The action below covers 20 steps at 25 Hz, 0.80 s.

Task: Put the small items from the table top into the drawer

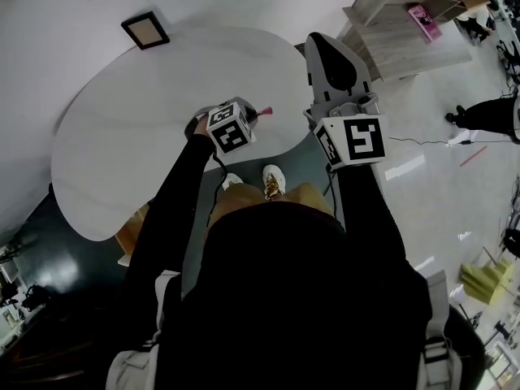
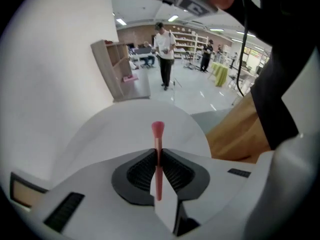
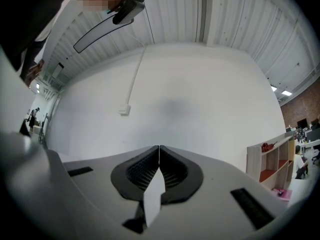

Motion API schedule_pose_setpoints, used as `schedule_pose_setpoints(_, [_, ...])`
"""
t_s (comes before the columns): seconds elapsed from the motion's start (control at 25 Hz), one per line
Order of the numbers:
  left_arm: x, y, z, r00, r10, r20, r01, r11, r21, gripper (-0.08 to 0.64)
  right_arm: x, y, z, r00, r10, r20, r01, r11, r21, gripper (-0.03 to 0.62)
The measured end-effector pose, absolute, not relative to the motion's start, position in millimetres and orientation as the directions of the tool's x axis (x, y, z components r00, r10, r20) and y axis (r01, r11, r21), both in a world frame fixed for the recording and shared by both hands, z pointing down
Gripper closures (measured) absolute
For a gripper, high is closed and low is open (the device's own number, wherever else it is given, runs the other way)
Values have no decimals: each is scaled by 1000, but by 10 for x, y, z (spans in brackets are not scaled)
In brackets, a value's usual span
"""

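A small dark-framed square [image 1: 145, 29] lies on the far part of the white, rounded tabletop [image 1: 146, 128]. Over the tabletop's near edge, the left claw [image 2: 158, 151] is clamped on a slim pink brush [image 2: 158, 176]. The brush has a thin pink handle, a coppery band and a flared pink head that sticks out past the claw's tips. Off the tabletop's right edge, the right claw [image 3: 158, 151] has its jaws pressed together with nothing between them.

Tongs [image 3: 157, 151] together — white wall [image 3: 190, 99] beyond
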<state>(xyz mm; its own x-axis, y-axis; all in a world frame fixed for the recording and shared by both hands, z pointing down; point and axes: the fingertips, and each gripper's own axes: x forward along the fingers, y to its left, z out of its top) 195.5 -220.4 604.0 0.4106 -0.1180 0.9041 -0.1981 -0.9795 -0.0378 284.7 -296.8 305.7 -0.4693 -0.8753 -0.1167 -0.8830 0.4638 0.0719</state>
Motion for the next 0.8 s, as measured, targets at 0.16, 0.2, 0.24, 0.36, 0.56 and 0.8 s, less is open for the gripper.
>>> schedule_pose_setpoints(0.16, [1937,-2597,5356,537,-375,755,-433,-891,-135,505,2705,-3012,2958,-496,-856,-145,-868,489,81,565])
schedule_pose_setpoints(0.2, [1910,-2672,5183,552,-432,713,-478,-865,-154,505,2671,-3008,2933,-504,-850,-151,-863,497,85,565])
schedule_pose_setpoints(0.24, [1878,-2749,5010,563,-486,668,-520,-837,-171,505,2643,-3007,2908,-512,-845,-156,-859,504,90,565])
schedule_pose_setpoints(0.36, [1769,-2966,4474,581,-627,518,-633,-749,-196,505,2580,-3024,2843,-527,-833,-168,-850,517,103,565])
schedule_pose_setpoints(0.56, [1593,-3074,3661,570,-767,295,-754,-631,-184,505,2489,-3014,2750,-544,-818,-184,-839,531,122,565])
schedule_pose_setpoints(0.8, [1471,-3020,2972,525,-848,72,-838,-530,-130,505,2406,-3010,2660,-561,-805,-196,-828,545,132,565])
